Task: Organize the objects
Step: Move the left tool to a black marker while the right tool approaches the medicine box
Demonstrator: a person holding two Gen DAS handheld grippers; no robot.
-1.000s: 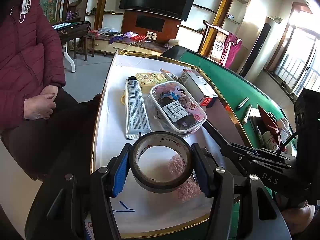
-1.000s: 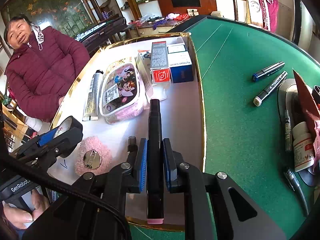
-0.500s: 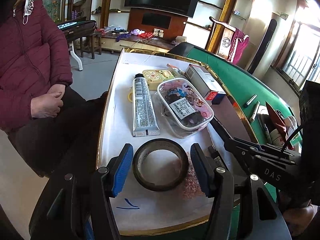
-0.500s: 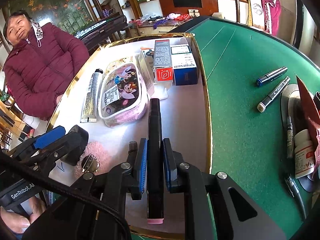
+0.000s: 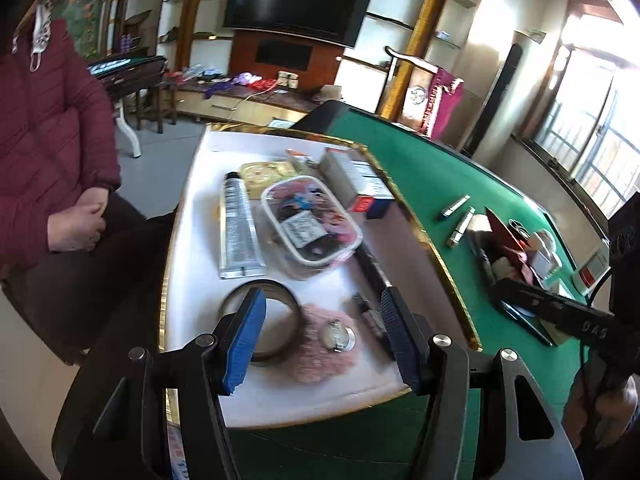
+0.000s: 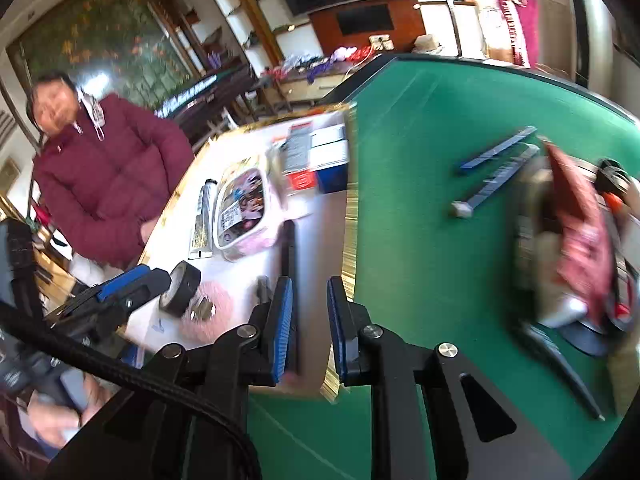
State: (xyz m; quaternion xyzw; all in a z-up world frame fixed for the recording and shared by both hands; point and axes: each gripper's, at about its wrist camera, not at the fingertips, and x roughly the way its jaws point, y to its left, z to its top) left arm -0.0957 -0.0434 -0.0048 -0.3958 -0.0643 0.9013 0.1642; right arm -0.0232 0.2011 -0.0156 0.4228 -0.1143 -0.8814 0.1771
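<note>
A black tape roll (image 5: 260,320) lies flat on the white gold-rimmed tray (image 5: 192,240), just beyond my left gripper (image 5: 322,340), which is open and holds nothing. A pink fluffy puff with a metal clip (image 5: 328,344) lies beside the roll. A long black bar (image 6: 289,256) rests on the tray near its right rim. My right gripper (image 6: 309,328) hovers over that rim, its jaws opening with nothing between them; the bar lies behind the left finger (image 6: 282,328). The right wrist view is blurred and also shows the tape roll (image 6: 180,288).
Farther back on the tray are a silver tube (image 5: 240,228), a clear cartoon-print case (image 5: 312,224) and boxes (image 5: 356,184). Pens (image 5: 456,206) and a pile of small items (image 5: 520,248) lie on the green felt table. A seated person (image 5: 48,140) is at the left.
My left gripper let go of the tape roll, which now lies on the tray, and drew back. My right gripper released the black bar, opened and swung right.
</note>
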